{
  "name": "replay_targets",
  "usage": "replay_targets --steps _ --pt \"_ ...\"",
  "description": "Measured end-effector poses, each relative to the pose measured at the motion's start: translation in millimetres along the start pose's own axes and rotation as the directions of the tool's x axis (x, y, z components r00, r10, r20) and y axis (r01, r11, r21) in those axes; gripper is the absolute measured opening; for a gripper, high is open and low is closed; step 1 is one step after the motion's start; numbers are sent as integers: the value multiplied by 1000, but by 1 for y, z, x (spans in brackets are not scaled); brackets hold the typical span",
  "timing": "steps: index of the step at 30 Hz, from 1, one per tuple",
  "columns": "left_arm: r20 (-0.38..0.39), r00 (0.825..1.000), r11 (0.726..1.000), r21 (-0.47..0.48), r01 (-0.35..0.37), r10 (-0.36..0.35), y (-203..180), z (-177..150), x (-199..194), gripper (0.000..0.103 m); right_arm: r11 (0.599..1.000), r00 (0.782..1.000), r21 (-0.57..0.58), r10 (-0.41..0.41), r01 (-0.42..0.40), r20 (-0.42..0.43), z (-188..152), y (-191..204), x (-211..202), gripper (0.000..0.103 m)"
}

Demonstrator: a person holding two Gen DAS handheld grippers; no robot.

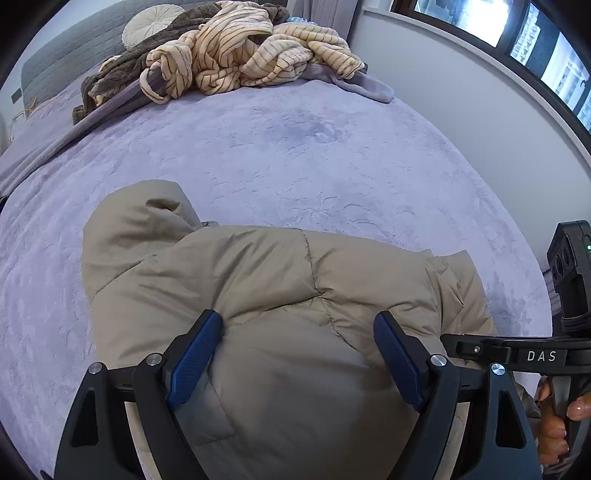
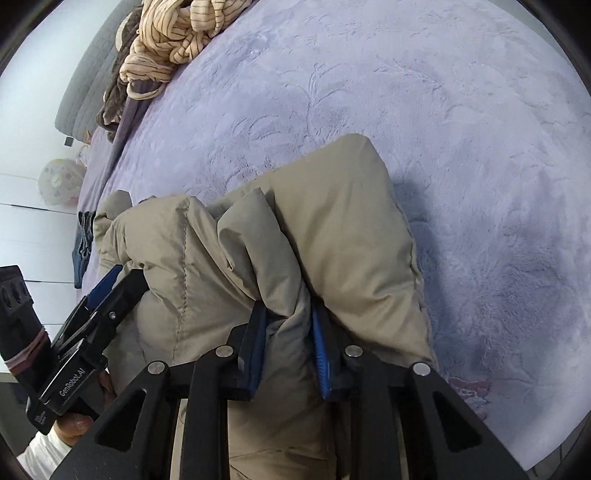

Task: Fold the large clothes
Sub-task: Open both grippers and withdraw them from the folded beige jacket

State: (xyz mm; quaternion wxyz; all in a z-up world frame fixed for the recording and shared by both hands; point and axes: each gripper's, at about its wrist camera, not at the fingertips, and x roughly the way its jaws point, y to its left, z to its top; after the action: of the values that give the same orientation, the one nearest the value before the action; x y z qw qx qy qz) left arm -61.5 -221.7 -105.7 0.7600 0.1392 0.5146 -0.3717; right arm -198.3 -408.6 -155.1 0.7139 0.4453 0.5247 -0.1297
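A beige puffy hooded jacket [image 1: 258, 277] lies bunched at the near edge of a bed, with its hood toward the left in the left wrist view. My left gripper [image 1: 298, 317] stands wide open over it. A bulge of the jacket fills the space between its blue pads [image 1: 199, 354]. My right gripper [image 2: 289, 310] is shut on a gathered fold of the jacket [image 2: 351, 221], the fabric pinched between its blue pads [image 2: 323, 354]. In each wrist view the other gripper shows at the edge, the right gripper [image 1: 517, 354] at the right and the left gripper [image 2: 107, 291] at the left.
A lilac plush bedspread [image 1: 295, 147] covers the bed beyond the jacket. At the far end lies a heap of cream striped and brown blankets [image 1: 240, 55] with a round cushion [image 1: 151, 24]. A wall and window [image 1: 535, 44] run along the right. Blue jeans [image 2: 83, 243] hang off the bed's left side.
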Motion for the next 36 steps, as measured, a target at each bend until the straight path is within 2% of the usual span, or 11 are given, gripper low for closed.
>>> replay_targets --steps 7,16,17,18,19,25,28,36 --pt "-43 999 996 -89 -23 19 14 -11 -38 85 999 1000 -33 -12 12 -17 2 4 -4 24" --pt "-126 991 966 -249 -74 44 33 -58 -75 85 994 999 -99 -40 36 -36 -2 15 -15 31" --pt "-125 991 960 -269 -72 39 34 -64 -79 86 993 998 -107 -45 40 -36 -4 17 -17 32" --pt "-127 991 956 -285 -70 35 35 -69 -81 98 993 998 -113 -50 45 -36 -5 18 -19 34" --pt "-126 992 951 -302 -66 29 36 -74 -84 103 992 998 -114 -53 49 -37 -6 18 -20 35" --pt "-119 993 943 -330 -46 7 41 -92 -94 103 991 997 -115 -69 65 -29 -17 22 -26 42" --pt "-130 991 942 -331 -48 4 46 -99 -95 103 991 996 -106 -90 87 -15 -22 25 -31 47" --pt "-128 991 948 -319 -15 -28 54 -112 -100 103 988 994 -104 -106 110 39 -52 33 -55 74"
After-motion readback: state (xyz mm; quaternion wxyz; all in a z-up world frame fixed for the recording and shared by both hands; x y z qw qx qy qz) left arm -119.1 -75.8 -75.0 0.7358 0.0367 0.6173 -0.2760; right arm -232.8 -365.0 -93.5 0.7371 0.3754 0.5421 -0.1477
